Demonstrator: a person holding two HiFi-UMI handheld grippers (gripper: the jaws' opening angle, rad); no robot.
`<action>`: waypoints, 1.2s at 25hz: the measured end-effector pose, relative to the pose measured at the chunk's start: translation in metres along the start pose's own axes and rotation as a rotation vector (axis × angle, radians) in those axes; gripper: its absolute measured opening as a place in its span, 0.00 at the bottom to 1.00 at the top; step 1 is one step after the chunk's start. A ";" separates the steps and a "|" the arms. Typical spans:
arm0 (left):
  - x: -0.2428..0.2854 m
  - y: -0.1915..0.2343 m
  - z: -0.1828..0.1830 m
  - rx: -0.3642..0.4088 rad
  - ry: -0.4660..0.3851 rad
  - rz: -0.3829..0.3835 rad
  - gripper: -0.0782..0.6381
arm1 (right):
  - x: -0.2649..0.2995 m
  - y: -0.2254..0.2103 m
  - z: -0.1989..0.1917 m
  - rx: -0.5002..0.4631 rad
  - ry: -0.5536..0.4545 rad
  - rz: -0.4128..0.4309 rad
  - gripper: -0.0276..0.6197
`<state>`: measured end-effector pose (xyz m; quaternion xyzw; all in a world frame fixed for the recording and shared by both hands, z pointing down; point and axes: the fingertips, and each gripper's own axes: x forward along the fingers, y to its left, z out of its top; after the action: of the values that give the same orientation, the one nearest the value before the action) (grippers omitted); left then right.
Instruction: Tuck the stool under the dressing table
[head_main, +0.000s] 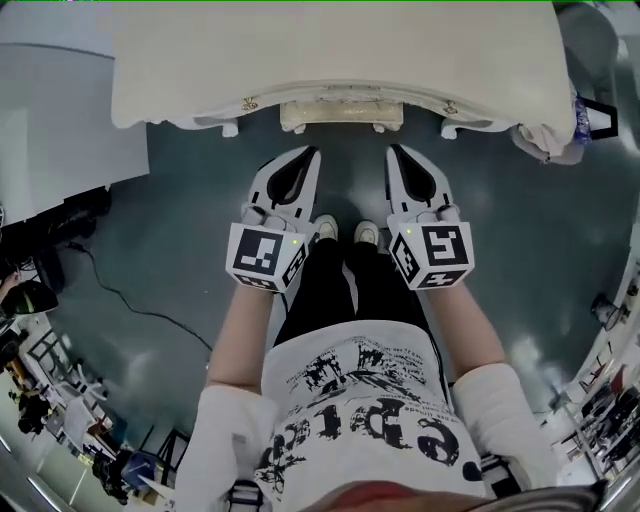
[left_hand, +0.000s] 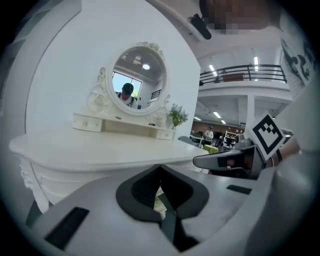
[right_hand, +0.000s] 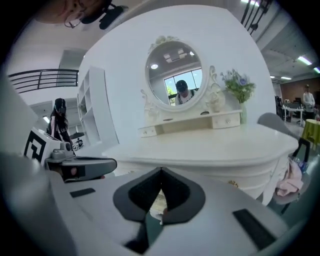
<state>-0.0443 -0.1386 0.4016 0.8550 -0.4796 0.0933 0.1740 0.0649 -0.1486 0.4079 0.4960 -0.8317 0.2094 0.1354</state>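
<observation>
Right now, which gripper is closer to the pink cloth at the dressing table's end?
Right. The right gripper has the pink cloth off to its right, by the dressing table corner; the left gripper is farther left, with the right one between.

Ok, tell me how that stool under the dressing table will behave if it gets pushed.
The stool looks rigid, a cream piece on short feet, so it should probably move as one. The floor looks smooth and glossy, so it likely slides rather than catches. It sits low and wide, so tipping seems unlikely.
</observation>
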 end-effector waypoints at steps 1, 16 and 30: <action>-0.009 -0.005 0.014 0.009 -0.011 -0.006 0.14 | -0.009 0.004 0.013 -0.019 -0.011 0.010 0.07; -0.129 -0.025 0.218 0.163 -0.244 0.013 0.14 | -0.120 0.074 0.190 -0.175 -0.264 0.044 0.07; -0.175 -0.020 0.250 0.181 -0.282 0.048 0.14 | -0.153 0.095 0.213 -0.174 -0.298 0.043 0.07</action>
<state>-0.1205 -0.0884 0.1099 0.8601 -0.5091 0.0195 0.0252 0.0490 -0.0943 0.1348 0.4901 -0.8680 0.0637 0.0482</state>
